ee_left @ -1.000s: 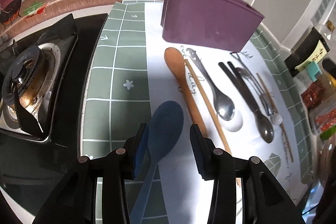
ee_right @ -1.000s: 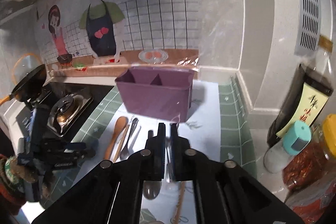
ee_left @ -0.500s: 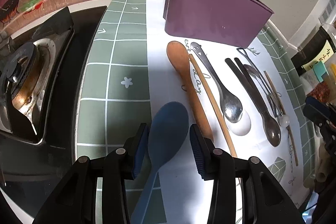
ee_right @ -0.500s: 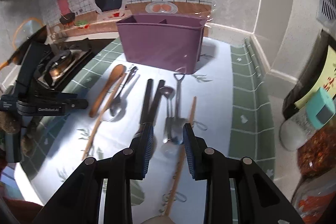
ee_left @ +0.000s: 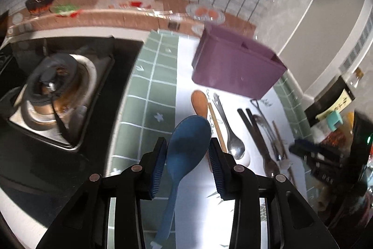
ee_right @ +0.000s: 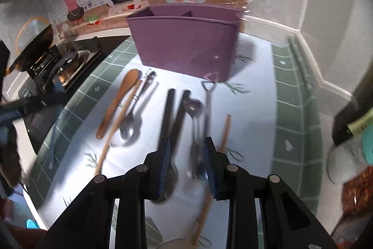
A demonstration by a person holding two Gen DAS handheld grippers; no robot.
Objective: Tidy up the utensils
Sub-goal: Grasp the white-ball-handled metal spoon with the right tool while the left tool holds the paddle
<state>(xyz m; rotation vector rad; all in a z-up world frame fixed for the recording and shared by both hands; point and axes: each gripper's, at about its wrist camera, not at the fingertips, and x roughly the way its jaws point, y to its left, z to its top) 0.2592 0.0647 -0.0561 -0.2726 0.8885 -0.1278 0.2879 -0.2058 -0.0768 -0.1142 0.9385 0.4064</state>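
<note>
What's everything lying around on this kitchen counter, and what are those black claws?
purple holder: 1, purple, back of the mat
mat: 1, white with green tiles, under the utensils
wooden spoon: 1, brown, left end of the row
wooden chopsticks: 2, brown, one beside the wooden spoon, one at the right end
silver spoon: 1, next to that left chopstick
black-handled utensils: 2, mid-row
other metal pieces: blurred, count unclear, right of those
gas stove: 1, black and steel, left of the mat
blue spoon: 1, between the left jaws
left gripper: black, blue pads, jaws closing on the blue spoon
right gripper: black, open, above the row, holding nothing
</note>
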